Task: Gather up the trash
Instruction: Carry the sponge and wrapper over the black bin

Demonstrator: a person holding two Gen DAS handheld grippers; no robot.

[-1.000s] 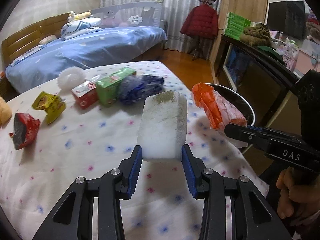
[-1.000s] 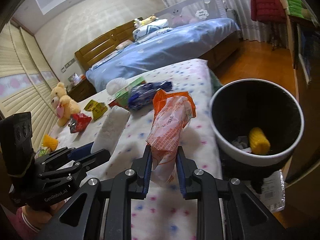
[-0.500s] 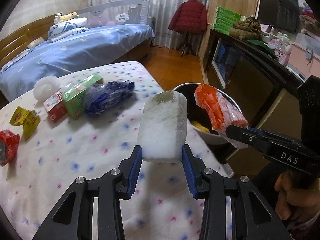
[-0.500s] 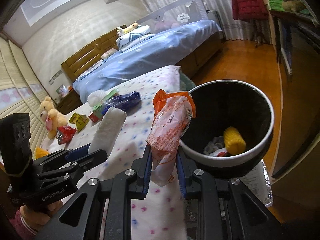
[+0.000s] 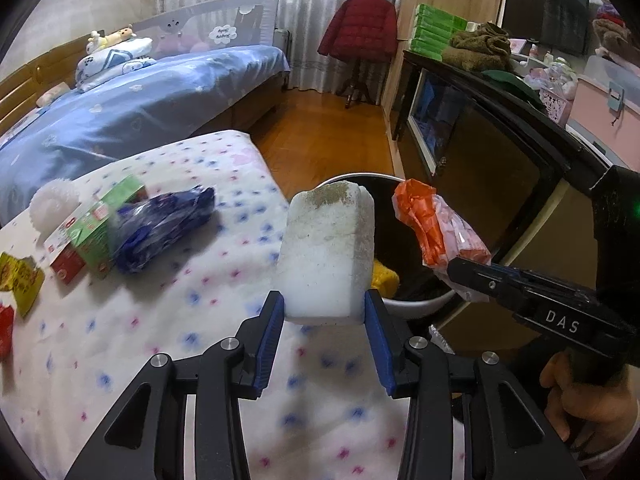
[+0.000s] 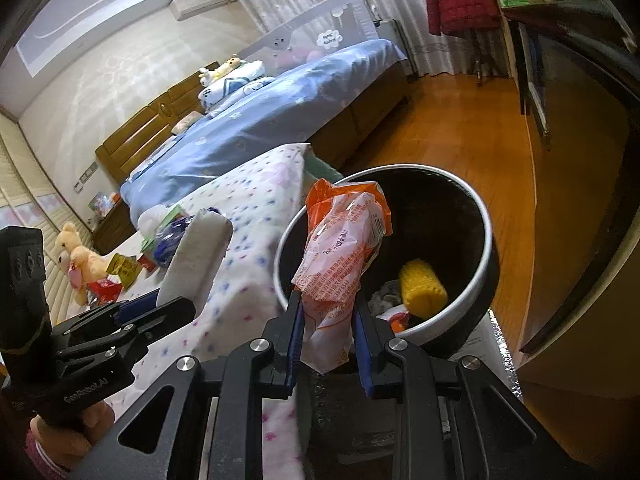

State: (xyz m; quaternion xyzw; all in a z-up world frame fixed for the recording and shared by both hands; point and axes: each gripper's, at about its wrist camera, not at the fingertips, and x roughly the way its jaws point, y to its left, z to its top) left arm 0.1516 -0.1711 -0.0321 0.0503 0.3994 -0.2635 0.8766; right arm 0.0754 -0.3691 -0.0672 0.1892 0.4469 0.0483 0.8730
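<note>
My left gripper (image 5: 325, 314) is shut on a dirty white sponge block (image 5: 326, 254), held upright near the bed's right edge, just short of the round black bin (image 5: 416, 306). My right gripper (image 6: 327, 328) is shut on an orange and pink snack wrapper (image 6: 340, 248), which hangs at the near rim of the bin (image 6: 472, 280). Inside the bin lie a yellow corn cob (image 6: 422, 286) and some scraps. The wrapper (image 5: 438, 226) and the sponge (image 6: 198, 258) each show in the other view as well.
On the dotted bedspread (image 5: 160, 320) remain a blue wrapper (image 5: 160, 226), a green and red carton (image 5: 94, 228), a white spiky ball (image 5: 54, 204) and a yellow packet (image 5: 20, 280). A dark cabinet (image 5: 500, 168) stands right of the bin. A blue bed (image 5: 132, 108) lies beyond.
Both grippers moved right along the bed toward the bin, each keeping its hold. The bin now lies directly behind the wrapper and close behind the sponge.
</note>
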